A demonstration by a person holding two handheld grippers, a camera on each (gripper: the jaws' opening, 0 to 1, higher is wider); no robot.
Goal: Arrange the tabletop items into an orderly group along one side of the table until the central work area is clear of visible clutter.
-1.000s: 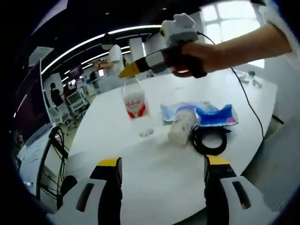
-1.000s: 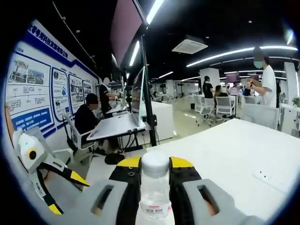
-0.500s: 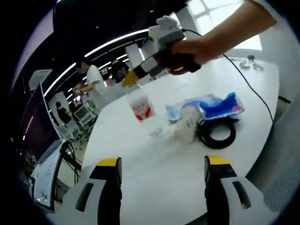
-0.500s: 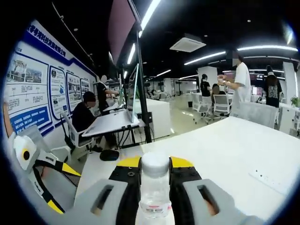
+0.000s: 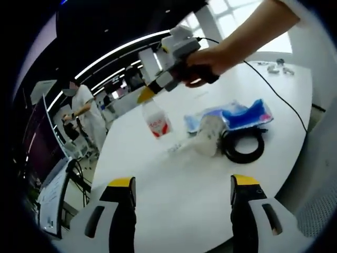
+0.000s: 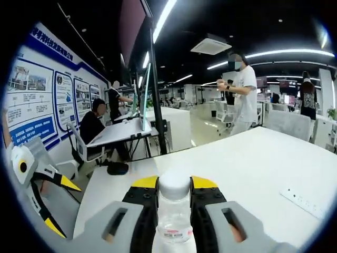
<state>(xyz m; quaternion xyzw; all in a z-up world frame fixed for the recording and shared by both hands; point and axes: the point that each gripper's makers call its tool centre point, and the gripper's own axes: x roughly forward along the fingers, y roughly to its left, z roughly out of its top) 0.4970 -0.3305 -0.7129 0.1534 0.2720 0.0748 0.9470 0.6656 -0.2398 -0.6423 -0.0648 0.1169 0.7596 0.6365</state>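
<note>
My right gripper [image 6: 174, 184] is shut on the neck of a clear water bottle [image 6: 174, 213] with a white cap. In the left gripper view the bottle [image 5: 158, 121], red-labelled, hangs tilted just above the white table [image 5: 174, 195], held by the right gripper [image 5: 149, 95] in a person's hand. To its right lie a white cup [image 5: 209, 136] on its side, a blue packet [image 5: 234, 115] and a black cable coil [image 5: 245, 148]. My left gripper [image 5: 183, 184] stands open over the near table edge with nothing between its fingers; it also shows at the left of the right gripper view [image 6: 60, 205].
A white power strip [image 6: 305, 203] lies on the table at the right. A cable [image 5: 274, 100] runs from the right gripper across the table. Beyond the table's far edge stand a desk with a monitor [image 6: 124, 134], chairs, and a walking person [image 6: 242, 95].
The right gripper keeps its hold on the bottle, which now tilts a little more. Both views have shifted with the hands. A person in the background has walked across.
</note>
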